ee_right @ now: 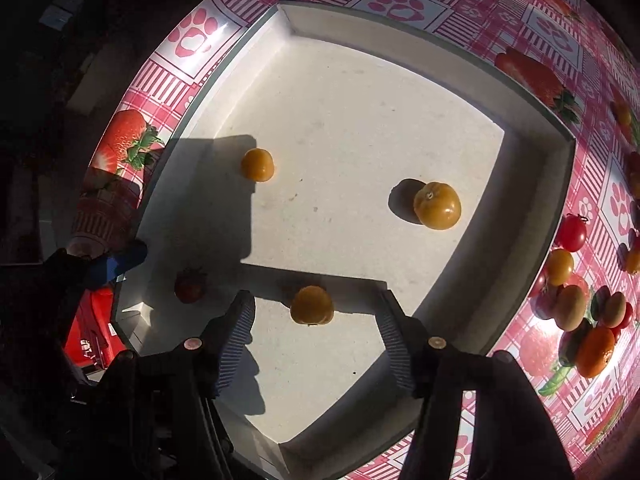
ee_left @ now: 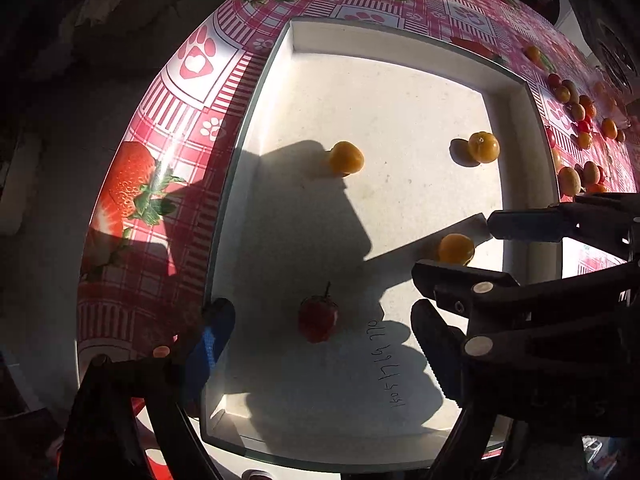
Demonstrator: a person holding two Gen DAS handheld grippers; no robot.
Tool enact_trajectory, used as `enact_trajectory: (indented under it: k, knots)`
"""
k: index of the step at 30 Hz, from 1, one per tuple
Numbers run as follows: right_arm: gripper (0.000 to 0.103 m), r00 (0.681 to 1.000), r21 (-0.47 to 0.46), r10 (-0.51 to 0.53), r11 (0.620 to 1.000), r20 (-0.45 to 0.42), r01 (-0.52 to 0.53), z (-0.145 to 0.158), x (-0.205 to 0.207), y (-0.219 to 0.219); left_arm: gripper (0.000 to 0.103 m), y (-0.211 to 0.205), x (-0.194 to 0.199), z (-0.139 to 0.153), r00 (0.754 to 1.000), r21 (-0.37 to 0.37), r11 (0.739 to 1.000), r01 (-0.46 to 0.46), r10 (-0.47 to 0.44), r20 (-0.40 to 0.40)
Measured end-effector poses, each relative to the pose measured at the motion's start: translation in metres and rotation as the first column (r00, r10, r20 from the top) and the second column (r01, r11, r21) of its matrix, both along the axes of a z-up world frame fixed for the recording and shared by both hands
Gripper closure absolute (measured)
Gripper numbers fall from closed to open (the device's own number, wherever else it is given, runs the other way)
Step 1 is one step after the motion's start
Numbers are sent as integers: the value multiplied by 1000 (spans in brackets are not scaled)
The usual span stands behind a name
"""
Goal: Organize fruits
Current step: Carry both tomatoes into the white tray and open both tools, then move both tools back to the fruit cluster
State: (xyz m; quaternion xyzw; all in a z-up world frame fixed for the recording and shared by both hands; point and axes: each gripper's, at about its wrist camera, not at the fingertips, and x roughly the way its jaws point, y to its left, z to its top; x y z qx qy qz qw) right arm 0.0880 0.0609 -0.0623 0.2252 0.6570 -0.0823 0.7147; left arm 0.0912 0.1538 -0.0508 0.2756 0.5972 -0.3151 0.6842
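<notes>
White shallow tray [ee_right: 532,184] sits on a table [ee_right: 560,20] covered in pink checked oilcloth with strawberry and paw prints. Both cameras look almost straight down into it.

Left to right in the right wrist view: left hand-held gripper [ee_left: 320,344] at the tray's left edge, only one blue-padded finger visible there. In its own view its jaws stand wide apart, nothing gripped. Red strawberry [ee_left: 318,318] lies on the tray floor between them, touching neither pad, in shadow; its thin stem points up-frame, away from the camera, long axis roughly along that line. Handwritten digits [ee_left: 394,360] on the tray floor just right of it.

Next, far yellow fruit [ee_right: 258,165] near the tray's left-middle, at the shadow edge. Round, no clear long axis.

Right hand-held gripper [ee_right: 316,316] at bottom centre, jaws partly open, holding nothing. Near yellow fruit [ee_right: 312,305] rests on the tray floor just beyond the fingertips, in line with the gap, not touching the pads. Slightly squat; can't tell where its stem end points.

Bigger yellow fruit [ee_right: 437,206] further right, well apart from the others, stem scar facing up and slightly left, casting a shadow to its left.

Outside the tray on the right, a loose fruit pile [ee_right: 580,308] on the table: red and yellow tomatoes, brownish kiwi-like ones, an orange one. Close together, several touching.
</notes>
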Motion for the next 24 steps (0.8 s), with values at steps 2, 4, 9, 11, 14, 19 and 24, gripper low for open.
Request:
enact_trajectory:
  k: [2, 4, 9, 11, 14, 19, 24]
  knots:
    - [27, 1000, 41, -28, 999, 11, 27, 1, 0, -5, 12, -5, -3, 1, 1000, 9, 1000, 5, -5, 2]
    - [19, 999, 50, -46, 998, 18, 45, 6, -3, -9, 12, -9, -4, 3, 1000, 20, 1000, 11, -11, 5]
    - [0, 997, -83, -43, 995, 65, 48, 35, -9, -21, 12, -7, -10, 13, 1000, 29, 999, 14, -14, 0]
    - [0, 995, -112, -56, 992, 77, 64, 43, -16, -26, 12, -9, -14, 19, 1000, 35, 999, 20, -20, 6]
    - [0, 989, -81, -119, 989, 83, 126, 50, -34, -41, 12, -15, -21, 27, 999, 31, 999, 40, -40, 13]
    - [0, 972, -92, -227, 968, 59, 232, 48, -73, -58, 12, -35, -39, 39, 996, 12, 996, 83, -84, 16]
    - [0, 936, -90, -352, 932, 13, 351, 32, -115, -82, 12, -59, -56, 48, 990, -20, 990, 141, -141, 12]
